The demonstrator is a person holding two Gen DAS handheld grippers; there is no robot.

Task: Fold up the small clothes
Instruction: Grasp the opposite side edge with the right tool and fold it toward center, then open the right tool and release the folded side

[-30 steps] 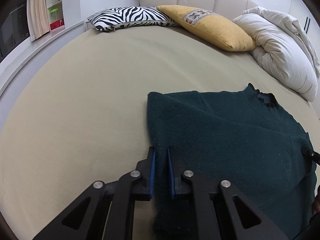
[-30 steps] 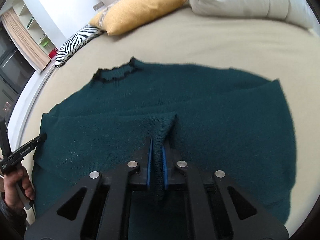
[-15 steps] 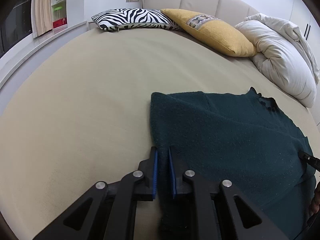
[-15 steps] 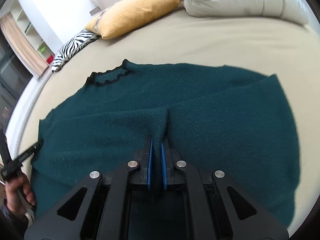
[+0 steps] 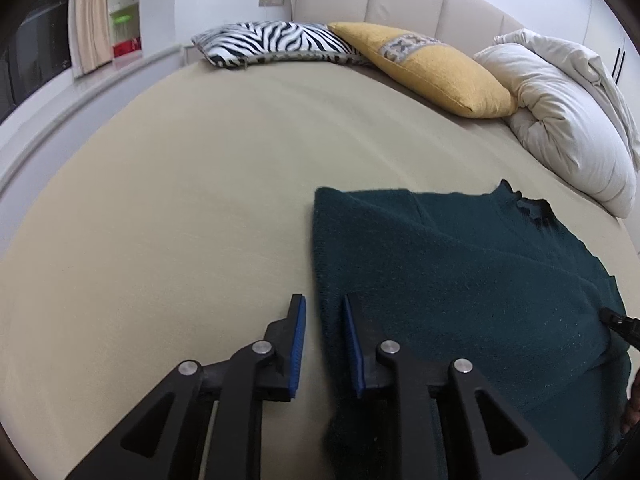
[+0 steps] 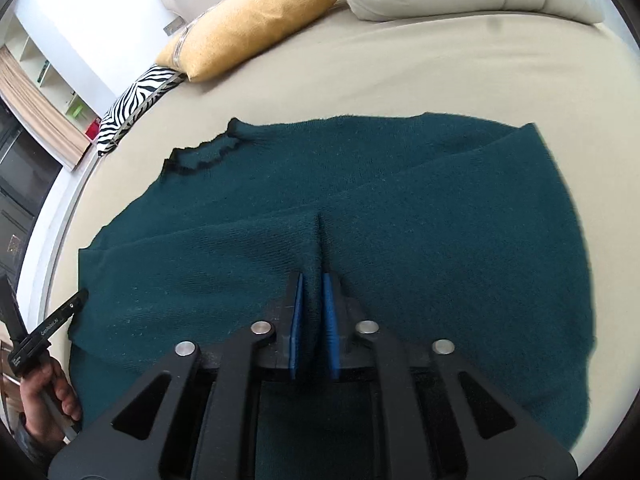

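Note:
A dark green knit sweater (image 5: 460, 280) lies on the beige bed, folded over on itself; it also shows in the right wrist view (image 6: 400, 200), its black-trimmed neck (image 6: 200, 156) to the far left. My left gripper (image 5: 324, 304) has opened its jaws a little; the sweater's left edge lies loose between the blue pads. My right gripper (image 6: 312, 280) is shut on a pinched ridge of the sweater's folded layer. The left gripper's tip (image 6: 72, 304) shows at the sweater's left edge, and the right gripper's tip (image 5: 616, 320) at the right edge of the left wrist view.
A zebra-striped pillow (image 5: 272, 42), a yellow pillow (image 5: 432, 72) and a bunched white duvet (image 5: 568, 120) lie at the head of the bed. Bare beige sheet (image 5: 160, 220) spreads left of the sweater. The bed's left edge meets a white ledge (image 5: 60, 100).
My left gripper's jaws have parted, letting go of the sweater's edge. The right gripper has stayed shut on the fold, which now lies lower and flatter.

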